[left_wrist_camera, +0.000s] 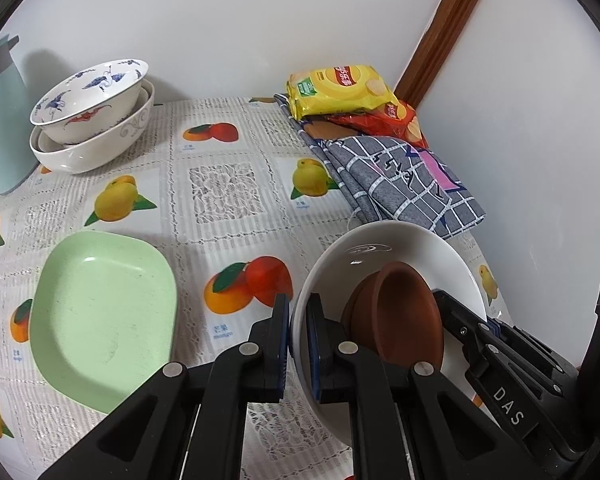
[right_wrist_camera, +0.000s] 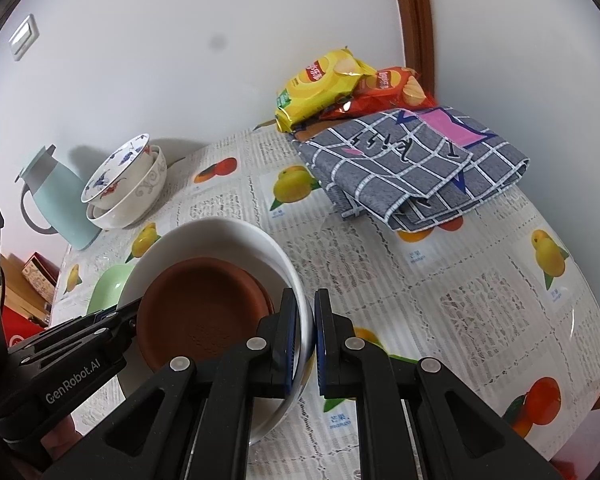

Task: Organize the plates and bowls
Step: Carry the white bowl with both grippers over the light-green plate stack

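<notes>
Both tongs clamp the same white bowl, one on each side of its rim. Through the left wrist camera, we see our left tongs point(left_wrist_camera: 298, 340) closed on the near left rim of the white bowl point(left_wrist_camera: 384, 240), one finger outside the wall and one inside. Two brown saucers point(left_wrist_camera: 404, 312), nested together, lean inside the bowl. Our right tongs point(left_wrist_camera: 460, 320) reach in from the lower right and grip the bowl's far side. Left of the bowl a green plate point(left_wrist_camera: 104, 320) lies flat on the worktop point(left_wrist_camera: 220, 200), which is covered by a fruit-printed cloth. At the far left stands a stack of bowls point(left_wrist_camera: 92, 116), a crane-patterned one tilted inside a larger white one, next to a pale blue jug point(left_wrist_camera: 0, 120). By the wall at the back lie a yellow crisp bag point(left_wrist_camera: 336, 88) on a red crisp bag point(left_wrist_camera: 392, 120), both on a folded checked cloth point(left_wrist_camera: 396, 184).

Through the right wrist camera, we see our right tongs point(right_wrist_camera: 306, 340) pinching the bowl's point(right_wrist_camera: 220, 236) right rim, again one finger on each face of the wall. The brown saucers point(right_wrist_camera: 200, 312) sit inside it, and our left tongs point(right_wrist_camera: 116, 320) hold the opposite edge. The green plate point(right_wrist_camera: 108, 288) shows just beyond the bowl, with the stacked bowls point(right_wrist_camera: 128, 184) and jug point(right_wrist_camera: 56, 196) farther back, and the cloth point(right_wrist_camera: 412, 168) and crisp bags point(right_wrist_camera: 320, 80) to the right.
</notes>
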A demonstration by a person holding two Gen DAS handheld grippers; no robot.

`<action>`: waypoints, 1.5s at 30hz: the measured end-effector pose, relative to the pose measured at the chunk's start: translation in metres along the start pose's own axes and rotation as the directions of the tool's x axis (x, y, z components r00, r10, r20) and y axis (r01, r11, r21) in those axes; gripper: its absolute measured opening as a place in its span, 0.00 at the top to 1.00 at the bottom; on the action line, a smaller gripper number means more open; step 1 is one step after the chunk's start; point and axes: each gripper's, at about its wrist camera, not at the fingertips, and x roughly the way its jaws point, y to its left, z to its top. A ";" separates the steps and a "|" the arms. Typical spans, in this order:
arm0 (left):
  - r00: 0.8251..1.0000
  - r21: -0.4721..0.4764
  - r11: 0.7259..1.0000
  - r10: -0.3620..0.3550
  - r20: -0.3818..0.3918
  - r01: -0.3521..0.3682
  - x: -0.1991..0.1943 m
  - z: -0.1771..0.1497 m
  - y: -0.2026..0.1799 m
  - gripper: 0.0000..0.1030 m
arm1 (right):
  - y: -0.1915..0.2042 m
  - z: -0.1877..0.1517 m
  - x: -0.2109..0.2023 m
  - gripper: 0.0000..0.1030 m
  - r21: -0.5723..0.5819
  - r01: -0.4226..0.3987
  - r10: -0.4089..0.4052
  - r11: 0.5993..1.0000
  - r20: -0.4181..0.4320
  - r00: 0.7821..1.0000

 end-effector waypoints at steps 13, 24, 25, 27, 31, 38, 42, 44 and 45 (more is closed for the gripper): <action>1.000 -0.028 0.999 0.017 0.021 -0.016 -0.017 0.007 0.027 0.92 | 0.030 0.004 0.002 0.91 -0.030 -0.026 0.026 0.999 0.005 1.000; 0.999 -0.056 0.998 0.032 0.042 -0.029 -0.033 0.010 0.055 0.92 | 0.062 0.006 0.002 0.91 -0.068 -0.039 0.040 0.997 0.012 0.999; 0.999 -0.060 0.998 0.033 0.043 -0.031 -0.034 0.010 0.058 0.92 | 0.064 0.006 0.003 0.91 -0.069 -0.042 0.043 0.997 0.010 0.999; 0.998 -0.066 0.997 0.037 0.043 -0.034 -0.034 0.010 0.063 0.92 | 0.069 0.007 0.005 0.91 -0.070 -0.050 0.050 0.996 0.005 0.999; 0.998 -0.078 0.996 0.046 0.042 -0.042 -0.036 0.010 0.076 0.92 | 0.081 0.005 0.010 0.91 -0.087 -0.057 0.057 0.995 -0.003 0.998; 0.997 -0.106 0.993 0.066 0.045 -0.061 -0.040 0.011 0.100 0.92 | 0.103 0.004 0.020 0.91 -0.109 -0.078 0.076 0.991 -0.017 0.997; 0.996 -0.122 0.990 0.080 0.048 -0.074 -0.044 0.012 0.115 0.92 | 0.117 0.003 0.024 0.92 -0.123 -0.091 0.088 0.988 -0.024 0.996; 0.995 -0.128 0.988 0.090 0.047 -0.083 -0.046 0.011 0.123 0.92 | 0.126 0.003 0.027 0.92 -0.134 -0.097 0.094 0.986 -0.025 0.995; 0.995 -0.132 0.987 0.093 0.046 -0.086 -0.046 0.011 0.126 0.92 | 0.129 0.003 0.028 0.92 -0.138 -0.099 0.096 0.986 -0.028 0.995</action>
